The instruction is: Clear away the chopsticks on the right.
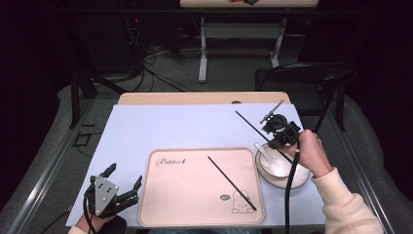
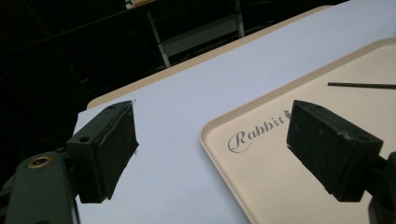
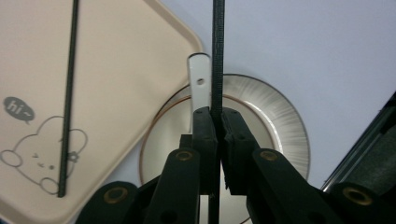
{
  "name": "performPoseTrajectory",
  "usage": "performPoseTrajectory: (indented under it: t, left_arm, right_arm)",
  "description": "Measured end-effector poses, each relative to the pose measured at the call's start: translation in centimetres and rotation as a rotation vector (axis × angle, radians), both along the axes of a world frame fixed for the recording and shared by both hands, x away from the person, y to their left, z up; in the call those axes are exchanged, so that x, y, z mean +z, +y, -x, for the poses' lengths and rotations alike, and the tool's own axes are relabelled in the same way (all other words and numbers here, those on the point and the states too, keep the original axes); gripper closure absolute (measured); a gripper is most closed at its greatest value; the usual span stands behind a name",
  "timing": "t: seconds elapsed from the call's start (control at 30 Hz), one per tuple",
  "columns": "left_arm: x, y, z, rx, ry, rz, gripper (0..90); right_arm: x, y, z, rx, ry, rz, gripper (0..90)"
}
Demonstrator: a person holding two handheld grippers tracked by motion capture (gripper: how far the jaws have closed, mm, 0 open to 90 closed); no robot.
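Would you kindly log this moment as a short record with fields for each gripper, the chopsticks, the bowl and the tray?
right gripper: jaws shut on a black chopstick, lifted above the bowl
left gripper: jaws open, nothing between them, by the tray's left edge
second chopstick: lying slantwise on the tray
bowl: right of the tray, white spoon inside
tray: beige, rabbit drawing, on a pale blue sheet

We see matt black chopstick (image 3: pixel 217 46), ribbed; glossy glazed bowl (image 3: pixel 280 112); smooth matt beige plastic tray (image 1: pixel 160 200); matt pale table cover (image 1: pixel 160 126).
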State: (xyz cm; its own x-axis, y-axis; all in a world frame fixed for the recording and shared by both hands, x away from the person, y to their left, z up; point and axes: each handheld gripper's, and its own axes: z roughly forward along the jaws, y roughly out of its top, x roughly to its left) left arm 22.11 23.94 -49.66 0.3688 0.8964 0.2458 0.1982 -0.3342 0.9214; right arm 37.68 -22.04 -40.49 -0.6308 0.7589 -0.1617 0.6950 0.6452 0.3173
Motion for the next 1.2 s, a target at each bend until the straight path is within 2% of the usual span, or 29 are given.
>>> performPoseTrajectory:
  t: [0.07, 0.2, 0.3, 0.37, 0.4, 0.5, 0.63, 0.67, 0.73, 0.83, 1.0, 1.2]
  left_arm:
    - [0.0, 0.0, 0.0, 0.000, 0.000, 0.001, 15.7]
    - [0.0, 0.1, 0.0, -0.001, -0.001, 0.006, 15.7]
    - [0.0, 0.0, 0.1, 0.000, -0.003, 0.005, 15.7]
    - [0.0, 0.0, 0.1, -0.001, -0.007, 0.003, 15.7]
    - [0.0, 0.0, 0.1, -0.002, -0.008, 0.003, 15.7]
    - [0.0, 0.0, 0.1, -0.001, -0.008, 0.003, 15.7]
    - [0.0, 0.0, 0.2, -0.006, -0.014, 0.001, 15.6]
    - [0.0, 0.0, 0.2, -0.006, -0.016, -0.002, 15.6]
    - [0.0, 0.0, 0.2, -0.006, -0.016, -0.002, 15.6]
    - [0.0, 0.0, 0.2, -0.005, -0.016, -0.001, 15.6]
    - [0.0, 0.1, 0.2, -0.003, -0.017, 0.005, 15.6]
    - [0.0, 0.1, 0.3, -0.006, -0.021, 0.005, 15.6]
  right_arm:
    - [-0.1, 0.7, 0.4, -0.015, 0.011, -0.003, 85.2]
    - [-0.3, 2.0, 1.3, 0.010, 0.015, -0.006, 85.2]
    - [-0.7, 2.9, 1.8, 0.013, 0.009, -0.033, 85.2]
    - [-1.2, 3.3, 1.9, 0.020, 0.032, -0.061, 85.2]
    - [-1.5, 3.5, 2.0, 0.019, 0.041, -0.056, 85.2]
    - [-2.1, 3.7, 2.1, 0.018, 0.049, -0.085, 85.2]
    - [-2.7, 3.9, 2.2, -0.002, 0.031, -0.126, 85.2]
    - [-2.9, 4.1, 2.2, 0.003, 0.046, -0.102, 85.2]
    - [-2.9, 4.1, 2.3, -0.005, 0.041, -0.127, 85.3]
    - [-3.3, 4.1, 2.3, -0.011, 0.050, -0.133, 85.3]
    - [-4.6, 4.6, 2.3, -0.032, 0.089, -0.129, 85.2]
    - [-6.1, 5.8, 2.5, -0.024, 0.124, -0.113, 85.2]
